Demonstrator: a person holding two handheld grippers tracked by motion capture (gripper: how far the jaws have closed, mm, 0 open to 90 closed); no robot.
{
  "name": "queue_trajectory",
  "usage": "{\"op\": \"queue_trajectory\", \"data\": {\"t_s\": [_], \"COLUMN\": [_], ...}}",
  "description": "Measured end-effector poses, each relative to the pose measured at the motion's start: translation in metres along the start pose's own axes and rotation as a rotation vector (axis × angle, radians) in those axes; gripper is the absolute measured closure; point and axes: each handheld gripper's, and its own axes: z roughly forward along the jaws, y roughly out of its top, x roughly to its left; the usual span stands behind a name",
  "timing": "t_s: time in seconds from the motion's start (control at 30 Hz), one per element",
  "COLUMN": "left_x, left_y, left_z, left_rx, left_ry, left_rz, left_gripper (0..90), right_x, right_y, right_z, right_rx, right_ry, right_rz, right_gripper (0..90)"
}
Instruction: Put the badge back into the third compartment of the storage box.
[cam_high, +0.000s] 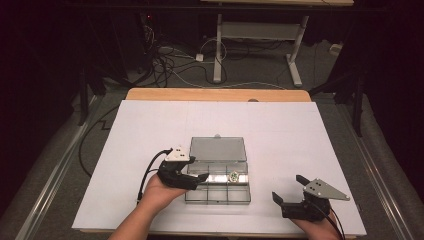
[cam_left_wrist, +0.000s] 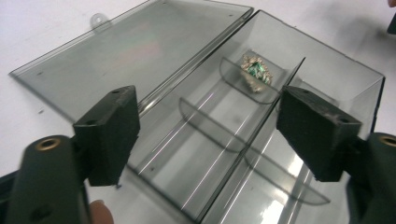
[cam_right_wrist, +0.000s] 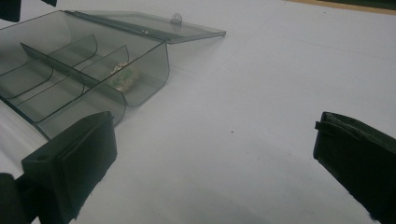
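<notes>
Clear smoked-plastic box (cam_high: 218, 181) sat near the front middle of the white sheet (cam_high: 280, 130), lid (cam_high: 218, 149) swung fully back and lying flat behind it, so all compartments were open from above. Dividers split it into two rows of three.

One small item, a gold-and-green trinket (cam_high: 233, 176), lay in the back row's right-hand compartment, seen also through the left gripper view (cam_left_wrist: 255, 71) and the right gripper view (cam_right_wrist: 122, 77). Other compartments looked empty.

Left gripper (cam_high: 192, 172) was at the box's left end, jaws spread and pointing along the rows; nothing between the pads. My guess: it had let go of something or was lining up on the box, the open lid leaving it free access.

Right gripper (cam_high: 290, 189) rested on the sheet well right of the box, jaws spread, holding nothing. Looked parked, kept clear of the working hand.

No brand, label or writing readable on box, lid, sheet or grippers.
</notes>
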Motion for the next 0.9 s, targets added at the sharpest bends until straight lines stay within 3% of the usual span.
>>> {"op": "queue_trajectory", "data": {"t_s": [0.17,0.43,0.6,0.9], "left_x": [0.007,0.019,0.028,0.035], "left_y": [-0.010,-0.025,-0.031,-0.038], "left_z": [-0.010,-0.017,-0.022,-0.023], "left_rx": [-0.015,0.016,-0.001,0.004], "left_ry": [0.021,0.061,0.077,0.096], "left_rz": [-0.022,-0.062,-0.093,-0.106], "left_gripper": [12.5,0.0,0.0,0.0], "right_x": [0.001,0.000,0.000,0.002], "right_y": [0.000,0.000,0.002,0.004], "right_z": [-0.001,0.002,0.005,0.011], "right_rx": [-0.002,0.002,0.003,0.003], "right_ry": [-0.001,0.005,0.004,0.012], "right_rz": [0.003,0.000,-0.002,0.004], "right_gripper": [0.4,0.4,0.4,0.5]}}
